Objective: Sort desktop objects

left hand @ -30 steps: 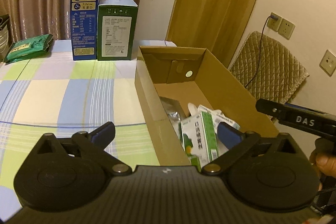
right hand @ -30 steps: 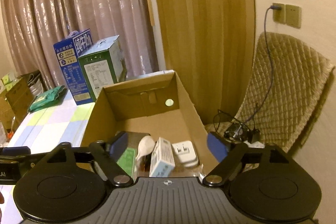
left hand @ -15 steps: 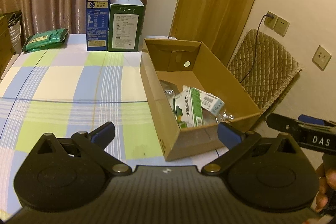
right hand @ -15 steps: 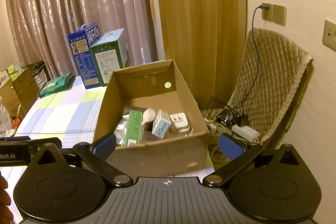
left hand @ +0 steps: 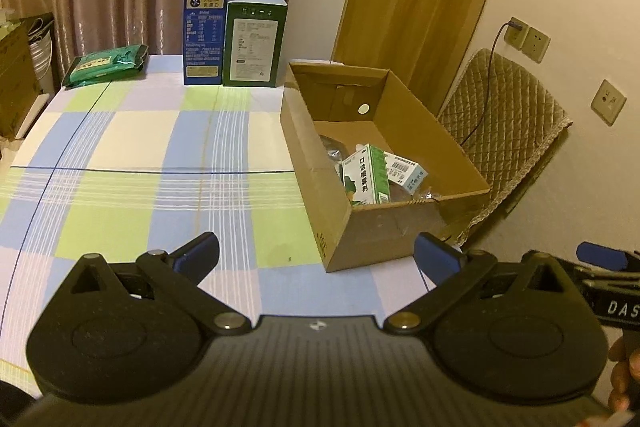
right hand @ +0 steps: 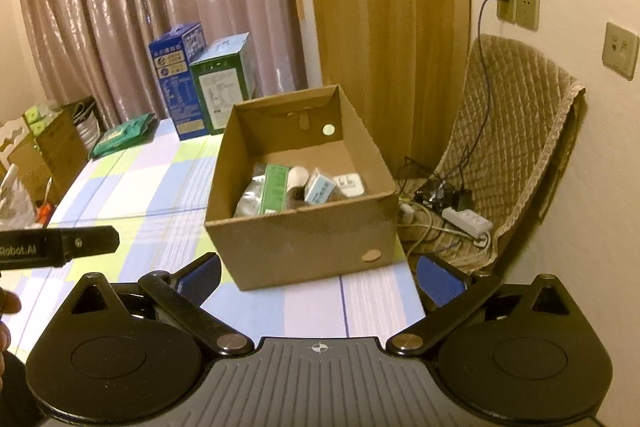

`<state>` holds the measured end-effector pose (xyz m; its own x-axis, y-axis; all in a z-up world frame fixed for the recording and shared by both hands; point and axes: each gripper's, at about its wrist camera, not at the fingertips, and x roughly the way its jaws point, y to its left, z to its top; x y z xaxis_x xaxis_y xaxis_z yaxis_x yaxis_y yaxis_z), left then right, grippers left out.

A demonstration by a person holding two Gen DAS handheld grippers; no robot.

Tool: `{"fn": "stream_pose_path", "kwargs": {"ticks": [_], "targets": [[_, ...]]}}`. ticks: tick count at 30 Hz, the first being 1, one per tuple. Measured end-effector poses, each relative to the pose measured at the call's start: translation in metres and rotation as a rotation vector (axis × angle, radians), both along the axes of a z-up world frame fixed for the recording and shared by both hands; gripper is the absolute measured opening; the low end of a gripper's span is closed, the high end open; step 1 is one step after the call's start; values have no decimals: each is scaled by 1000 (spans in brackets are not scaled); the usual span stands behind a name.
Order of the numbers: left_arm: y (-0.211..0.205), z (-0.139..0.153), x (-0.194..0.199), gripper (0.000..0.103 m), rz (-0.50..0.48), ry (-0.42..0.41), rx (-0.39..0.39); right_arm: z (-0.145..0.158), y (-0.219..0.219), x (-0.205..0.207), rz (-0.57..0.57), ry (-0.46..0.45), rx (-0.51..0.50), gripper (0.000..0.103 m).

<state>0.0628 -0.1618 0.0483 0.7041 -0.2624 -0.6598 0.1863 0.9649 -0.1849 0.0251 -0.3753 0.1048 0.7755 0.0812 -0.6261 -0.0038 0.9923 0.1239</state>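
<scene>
Both grippers (left hand: 316,259) (right hand: 320,277) level, spread, facing box (right hand: 304,239)

Open checked table on the left, an open-topped cardboard box blocking the right edge.

The checked table (left hand: 132,155) lies bare across its middle and near side, giving wide room to pass. The cardboard box (left hand: 384,227) stands at the right edge; its open top allows entry from above, but its walls block any sideways approach, and small cartons (left hand: 366,179) crowd its near half while its far half is free. Along the far edge, a blue carton (left hand: 205,27) and a green carton (left hand: 254,39) stand upright, touching, with a green packet (left hand: 106,65) lying flat at the far left corner. Beyond the box, a quilted chair (right hand: 516,147) and a tangle of cables (right hand: 440,211) fill the space beside the wall.
</scene>
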Motion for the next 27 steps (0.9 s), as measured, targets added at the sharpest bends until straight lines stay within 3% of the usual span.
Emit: {"fn": "stream_pose_path", "kwargs": {"ticks": [9, 27], "targets": [[-1, -2, -9, 102, 9, -5, 18, 1, 1, -13, -4, -2, 40, 101], [-7, -9, -12, 102, 0, -1, 34, -1, 6, -12, 10, 12, 6, 101]]}}
